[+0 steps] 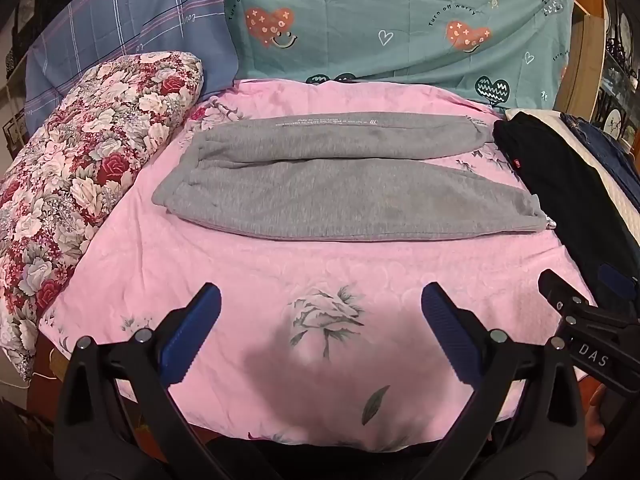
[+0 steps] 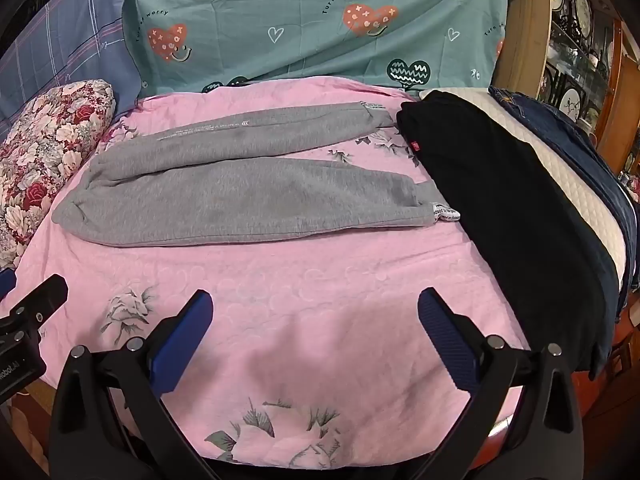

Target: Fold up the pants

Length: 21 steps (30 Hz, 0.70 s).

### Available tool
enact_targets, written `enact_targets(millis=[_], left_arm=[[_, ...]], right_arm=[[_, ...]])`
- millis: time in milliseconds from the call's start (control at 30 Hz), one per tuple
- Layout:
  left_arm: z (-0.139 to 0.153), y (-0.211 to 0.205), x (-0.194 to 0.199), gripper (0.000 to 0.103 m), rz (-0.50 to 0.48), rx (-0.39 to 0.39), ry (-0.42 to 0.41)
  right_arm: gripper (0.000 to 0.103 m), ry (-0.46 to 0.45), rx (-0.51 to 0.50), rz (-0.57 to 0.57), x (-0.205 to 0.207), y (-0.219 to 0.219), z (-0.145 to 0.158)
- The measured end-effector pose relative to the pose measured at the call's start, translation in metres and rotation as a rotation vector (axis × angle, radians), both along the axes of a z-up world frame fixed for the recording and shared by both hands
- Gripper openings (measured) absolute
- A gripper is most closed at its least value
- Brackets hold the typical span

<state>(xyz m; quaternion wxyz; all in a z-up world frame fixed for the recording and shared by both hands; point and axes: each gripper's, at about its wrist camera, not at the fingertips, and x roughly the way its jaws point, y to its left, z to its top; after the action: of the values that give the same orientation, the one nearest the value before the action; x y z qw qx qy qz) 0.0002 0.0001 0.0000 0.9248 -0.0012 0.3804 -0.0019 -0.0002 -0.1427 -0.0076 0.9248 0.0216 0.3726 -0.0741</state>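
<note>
I've got both claws spread wide and empty, hovering over the near edge of the pink floral sheet [image 1: 248, 264]. Left claw [image 1: 320, 312] has nothing between its blue pads; same for the right claw [image 2: 316, 316]. Neither is touching the pants.

One pair of grey sweatpants [image 1: 320, 188] lies flat across the middle of the sheet, waist toward the left, two legs running right, slightly parted at the cuffs. Well ahead of both claws.

From the left wrist I see the whole floral pillow [image 1: 80, 168] along the left side; from the right wrist only its end shows. The right wrist gives me what the left barely catches: one black garment [image 2: 504, 208] just beside the cuffs, a white quilted layer [image 2: 568, 184] under it, dark denim [image 2: 560, 128] beyond, and a wooden display cabinet [image 2: 576, 48] with plates.

Behind: one teal heart-print cloth [image 1: 380, 20], one blue plaid cloth [image 1: 128, 28].

Each view catches the other claw at its edge.
</note>
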Motion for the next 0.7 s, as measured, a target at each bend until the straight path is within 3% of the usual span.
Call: enact_targets(millis=[700], left_arm=[[-0.007,0.002,-0.001,0.101,0.002,-0.003,0.003]], right_arm=[[0.102,0.003,-0.003,0.001,0.003,0.001,0.003]])
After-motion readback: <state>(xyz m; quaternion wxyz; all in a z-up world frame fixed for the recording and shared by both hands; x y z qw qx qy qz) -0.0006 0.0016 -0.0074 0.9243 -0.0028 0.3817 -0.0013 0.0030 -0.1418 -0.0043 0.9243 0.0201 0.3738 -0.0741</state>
